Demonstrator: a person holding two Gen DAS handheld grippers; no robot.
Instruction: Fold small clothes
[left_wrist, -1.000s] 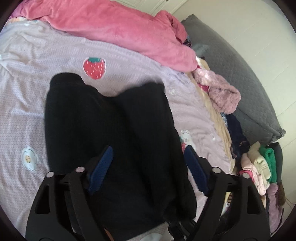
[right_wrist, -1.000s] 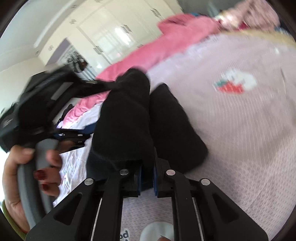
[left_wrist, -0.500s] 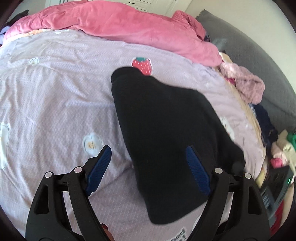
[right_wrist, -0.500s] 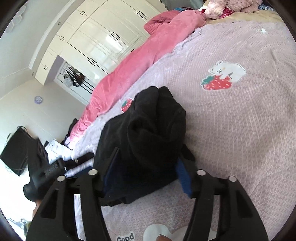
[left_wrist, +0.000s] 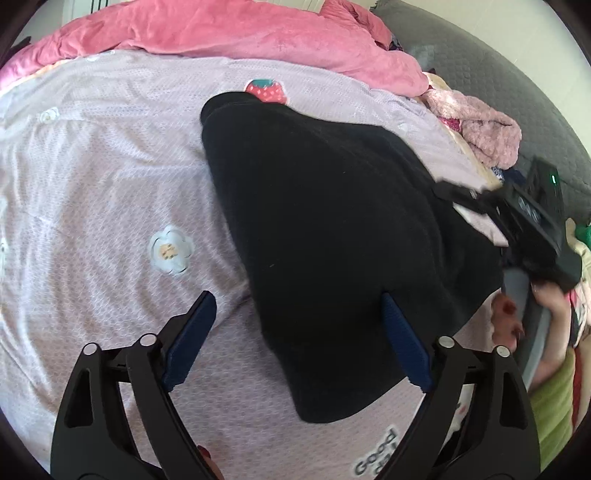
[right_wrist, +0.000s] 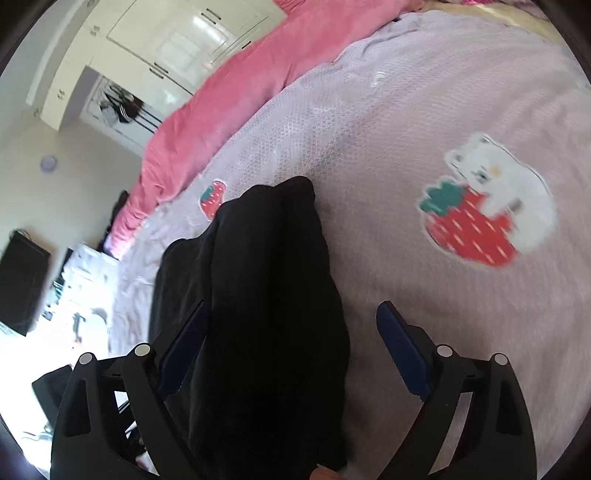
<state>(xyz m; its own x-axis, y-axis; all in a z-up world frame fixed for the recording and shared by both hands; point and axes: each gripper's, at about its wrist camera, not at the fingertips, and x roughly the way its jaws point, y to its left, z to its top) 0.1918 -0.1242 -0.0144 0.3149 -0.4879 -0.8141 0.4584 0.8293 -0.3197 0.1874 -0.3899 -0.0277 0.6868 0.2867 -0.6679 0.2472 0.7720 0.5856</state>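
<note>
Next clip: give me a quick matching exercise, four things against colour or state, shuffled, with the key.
Things:
1. garment
2. blanket
3. left gripper
4. strawberry patch

Colour or state:
A. red, partly covered by the garment
B. pink, bunched along the bed's far edge
C. black, lying folded on the sheet
D. open, holding nothing

Pairs: 1-C, 2-B, 3-D, 4-A
</note>
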